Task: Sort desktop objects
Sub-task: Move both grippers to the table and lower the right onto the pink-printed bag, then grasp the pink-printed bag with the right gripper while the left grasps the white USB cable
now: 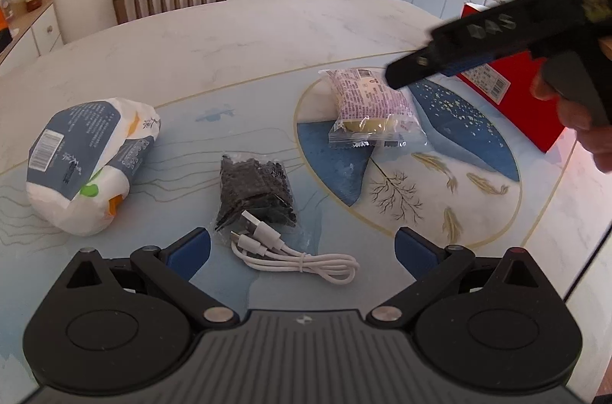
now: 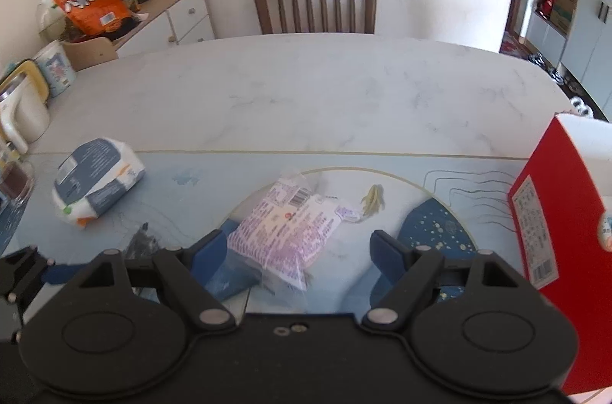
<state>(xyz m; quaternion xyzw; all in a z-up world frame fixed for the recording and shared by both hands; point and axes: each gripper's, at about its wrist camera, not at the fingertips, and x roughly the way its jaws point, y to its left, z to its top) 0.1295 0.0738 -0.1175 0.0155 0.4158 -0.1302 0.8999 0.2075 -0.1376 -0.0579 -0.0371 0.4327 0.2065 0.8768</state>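
White marble table point(image 2: 306, 90), wooden chair point(image 2: 315, 0) at 12 — purple snack packet point(image 2: 285, 232) lies flat; left gripper point(image 1: 302, 245) and right gripper point(image 2: 296, 249) both gape wide, empty.

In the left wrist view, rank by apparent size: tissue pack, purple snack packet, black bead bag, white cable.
1. Tissue pack
2. Purple snack packet
3. Black bead bag and white cable: too alike to rank, and the cable lies nearer the camera.

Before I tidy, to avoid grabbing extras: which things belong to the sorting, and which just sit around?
Sorting: white-blue tissue pack, black bead bag, white coiled cable, purple-printed snack packet, red box.
Around: brown wooden chair, orange bag.
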